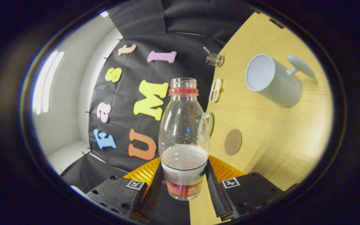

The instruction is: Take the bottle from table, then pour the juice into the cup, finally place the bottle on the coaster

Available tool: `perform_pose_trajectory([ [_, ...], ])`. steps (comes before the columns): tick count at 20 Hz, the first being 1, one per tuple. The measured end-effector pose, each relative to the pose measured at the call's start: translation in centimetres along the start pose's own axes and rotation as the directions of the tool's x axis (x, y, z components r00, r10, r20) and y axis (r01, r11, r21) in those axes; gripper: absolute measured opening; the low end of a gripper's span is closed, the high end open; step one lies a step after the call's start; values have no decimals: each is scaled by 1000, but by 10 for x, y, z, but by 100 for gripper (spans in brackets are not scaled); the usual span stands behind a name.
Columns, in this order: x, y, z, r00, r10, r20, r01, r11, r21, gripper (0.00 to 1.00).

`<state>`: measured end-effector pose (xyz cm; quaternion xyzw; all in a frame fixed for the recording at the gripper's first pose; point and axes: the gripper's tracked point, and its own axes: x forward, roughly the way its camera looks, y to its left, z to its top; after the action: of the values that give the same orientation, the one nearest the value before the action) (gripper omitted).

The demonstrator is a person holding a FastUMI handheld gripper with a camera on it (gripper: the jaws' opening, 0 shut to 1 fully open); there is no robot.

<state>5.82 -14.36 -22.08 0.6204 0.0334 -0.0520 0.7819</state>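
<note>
My gripper [185, 179] is shut on a clear plastic bottle [183, 125], with both fingers pressing its labelled lower part. The bottle has a red neck ring and an open mouth with no cap, and whitish juice fills about its lower third. It is held in the air, with its mouth pointing away along the fingers. My view is rolled, so the wooden table [277, 140] runs up the right side. A white cup [273, 81] with a handle stands on it well beyond the fingers. A round brown coaster [233, 142] lies on the table just right of the bottle.
A small wire object [215, 59] and a small dish [215, 90] sit along the table's far edge by the black cloth wall. A pale green round thing [209, 120] shows partly behind the bottle. White booth walls rise at the left.
</note>
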Motion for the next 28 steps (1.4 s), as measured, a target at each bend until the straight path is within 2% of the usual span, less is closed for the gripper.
perform_pose_trajectory([
  [3,4,2,4,1000,8,14,-10,994,105,74],
  [11,10,3,9,1000,5,30,-12,976,216,74],
  [28,27,9,21,997,8,73,-34,934,357,74],
])
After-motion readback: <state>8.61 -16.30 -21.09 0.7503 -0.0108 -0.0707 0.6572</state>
